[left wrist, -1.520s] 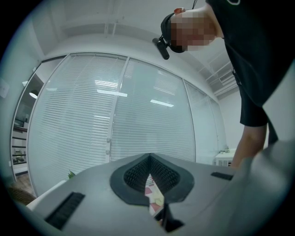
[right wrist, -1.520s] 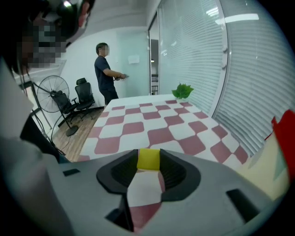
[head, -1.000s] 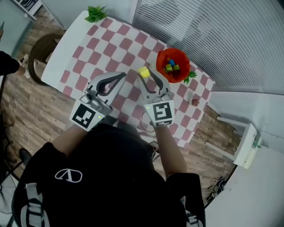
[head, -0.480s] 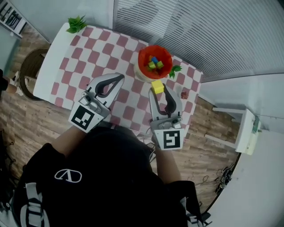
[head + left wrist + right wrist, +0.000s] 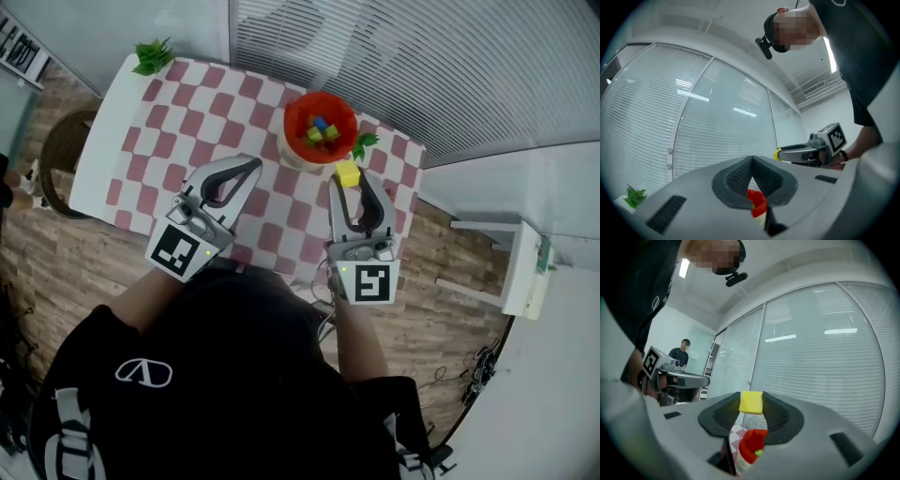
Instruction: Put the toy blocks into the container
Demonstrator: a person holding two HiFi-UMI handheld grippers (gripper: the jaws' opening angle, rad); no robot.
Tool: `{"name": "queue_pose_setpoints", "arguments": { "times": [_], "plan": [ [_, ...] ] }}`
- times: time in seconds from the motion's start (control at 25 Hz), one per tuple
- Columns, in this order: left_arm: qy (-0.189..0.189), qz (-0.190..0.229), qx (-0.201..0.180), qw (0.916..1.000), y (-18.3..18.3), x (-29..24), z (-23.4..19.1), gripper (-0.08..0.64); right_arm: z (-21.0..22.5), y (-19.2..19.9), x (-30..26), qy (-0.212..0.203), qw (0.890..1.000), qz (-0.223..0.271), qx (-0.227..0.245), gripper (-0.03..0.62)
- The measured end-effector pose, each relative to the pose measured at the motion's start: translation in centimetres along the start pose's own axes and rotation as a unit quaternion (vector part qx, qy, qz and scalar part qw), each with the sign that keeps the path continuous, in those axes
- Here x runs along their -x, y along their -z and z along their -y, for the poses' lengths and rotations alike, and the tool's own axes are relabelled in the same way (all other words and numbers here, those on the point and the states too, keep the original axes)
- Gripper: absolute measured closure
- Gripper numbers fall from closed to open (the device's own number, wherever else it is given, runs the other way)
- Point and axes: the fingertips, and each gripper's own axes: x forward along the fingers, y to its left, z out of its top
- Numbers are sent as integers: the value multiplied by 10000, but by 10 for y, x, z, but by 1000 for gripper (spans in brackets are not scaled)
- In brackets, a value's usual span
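Note:
A red container (image 5: 319, 131) stands near the far edge of the checked table (image 5: 187, 103), with several small coloured blocks inside. My right gripper (image 5: 348, 176) is shut on a yellow block (image 5: 348, 172), held in the air just near and right of the container. In the right gripper view the yellow block (image 5: 751, 402) sits pinched between the jaw tips, and the red container (image 5: 752, 446) shows below. My left gripper (image 5: 251, 166) hovers over the table to the left of the container, shut and empty. In the left gripper view its tips (image 5: 751, 160) meet, with the red container (image 5: 757, 204) behind.
A green sprig (image 5: 150, 56) lies at the table's far left corner and a green leaf (image 5: 364, 143) beside the container. A round stool (image 5: 70, 150) stands left of the table, a white stand (image 5: 516, 272) to the right. Window blinds lie beyond. Another person (image 5: 684, 352) stands far off.
The right gripper has carried the yellow block from the left of the container round to its near right side. The left gripper has kept its place, shut.

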Motion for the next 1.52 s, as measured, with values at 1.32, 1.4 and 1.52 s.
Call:
{"name": "queue_pose_setpoints", "arguments": {
  "times": [1.32, 1.4, 1.52],
  "plan": [
    [-265, -69, -42, 9996, 0, 19, -7, 555, 51, 207, -145, -326, 9697, -2383, -426, 403],
    [-254, -60, -33, 9997, 0, 18, -6, 555, 50, 193, -141, -311, 9739, -2210, -407, 405],
    [-250, -58, -28, 9997, -1, 17, -6, 555, 48, 153, -128, -269, 9843, -1711, -328, 417]
  ]
}}
